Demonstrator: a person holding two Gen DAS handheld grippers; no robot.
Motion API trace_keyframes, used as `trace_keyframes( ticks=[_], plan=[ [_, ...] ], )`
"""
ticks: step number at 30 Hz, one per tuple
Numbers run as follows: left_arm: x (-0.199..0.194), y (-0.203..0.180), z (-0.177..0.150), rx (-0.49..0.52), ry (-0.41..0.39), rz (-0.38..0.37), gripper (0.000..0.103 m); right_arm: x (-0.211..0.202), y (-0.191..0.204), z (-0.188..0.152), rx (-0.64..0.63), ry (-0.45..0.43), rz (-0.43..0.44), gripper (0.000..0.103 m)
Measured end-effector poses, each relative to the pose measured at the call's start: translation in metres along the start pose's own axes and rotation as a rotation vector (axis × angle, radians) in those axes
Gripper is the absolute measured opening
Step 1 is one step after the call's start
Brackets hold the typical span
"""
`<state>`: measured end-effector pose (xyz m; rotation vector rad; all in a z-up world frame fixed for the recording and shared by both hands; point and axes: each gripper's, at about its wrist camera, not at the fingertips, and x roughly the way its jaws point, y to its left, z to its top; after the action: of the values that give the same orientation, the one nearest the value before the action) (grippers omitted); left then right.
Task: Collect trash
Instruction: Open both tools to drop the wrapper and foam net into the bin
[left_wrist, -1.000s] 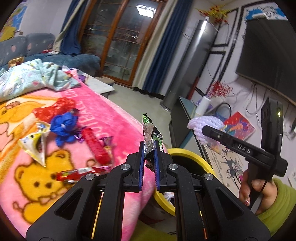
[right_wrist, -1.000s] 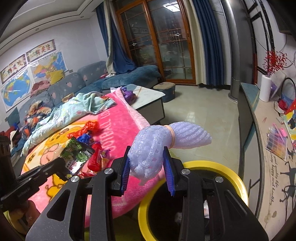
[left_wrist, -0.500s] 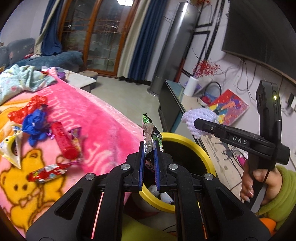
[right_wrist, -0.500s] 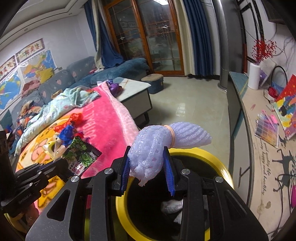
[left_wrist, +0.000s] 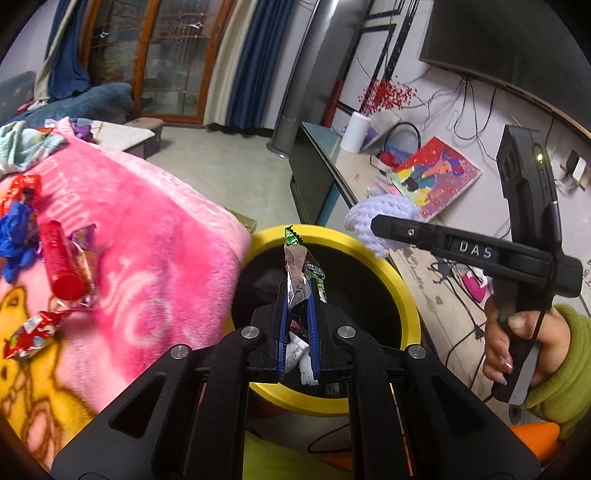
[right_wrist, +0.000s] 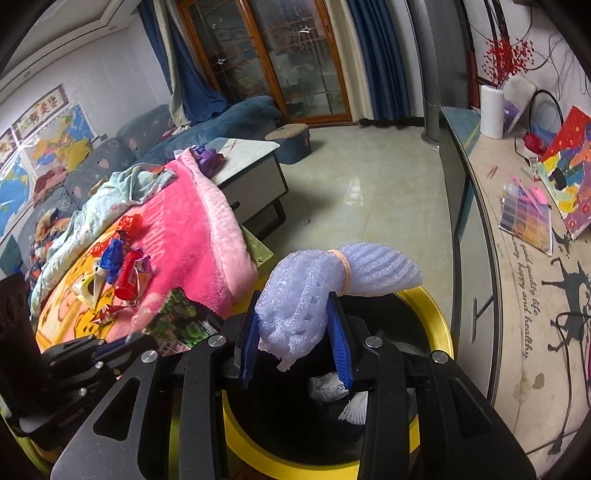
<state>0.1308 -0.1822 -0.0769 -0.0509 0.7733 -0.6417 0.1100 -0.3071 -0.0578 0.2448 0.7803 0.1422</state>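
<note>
Bin (left_wrist: 402, 291) with yellow rim sits on the floor just beside the pink blanket (left_wrist: 155, 266); both grippers are over its mouth. Left gripper (left_wrist: 296, 291) is clamped on a crumpled green snack wrapper (left_wrist: 295, 266), pads pinched tight, wrapper sticking up above the bin opening. Right gripper (right_wrist: 295, 332) is clenched on purple foam net (right_wrist: 306, 291), pads pressing its sides; the net's banded end fans out past the fingers, above the bin's far rim (right_wrist: 436, 314). In the left view the right gripper (left_wrist: 373, 223) shows from the side, held by a hand (left_wrist: 517, 343) in a green sleeve. Some white scraps already lie inside the bin (right_wrist: 332, 387).

Still on the blanket: red tube (left_wrist: 59, 262), blue wad (left_wrist: 14, 236), red wrappers (left_wrist: 29, 332), one more red piece (left_wrist: 22, 188) farther back. Light-blue cloth (right_wrist: 122, 192) bunched at the blanket's far end.
</note>
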Motion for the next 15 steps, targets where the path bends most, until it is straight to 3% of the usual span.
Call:
trace_keyframes(
  ticks=[12,14,15],
  plan=[
    [0.017,0.003,-0.004,-0.020,0.047,-0.014,0.006,0.011,-0.004,-0.006,0.020,0.053,0.021,0.039],
    [0.021,0.002,-0.003,-0.021,0.055,-0.008,0.012,0.013,-0.005,-0.006,0.026,0.062,0.015,0.047],
    [0.021,0.003,-0.003,-0.026,0.056,-0.005,0.021,0.013,-0.006,-0.005,0.029,0.064,0.013,0.049]
  ],
)
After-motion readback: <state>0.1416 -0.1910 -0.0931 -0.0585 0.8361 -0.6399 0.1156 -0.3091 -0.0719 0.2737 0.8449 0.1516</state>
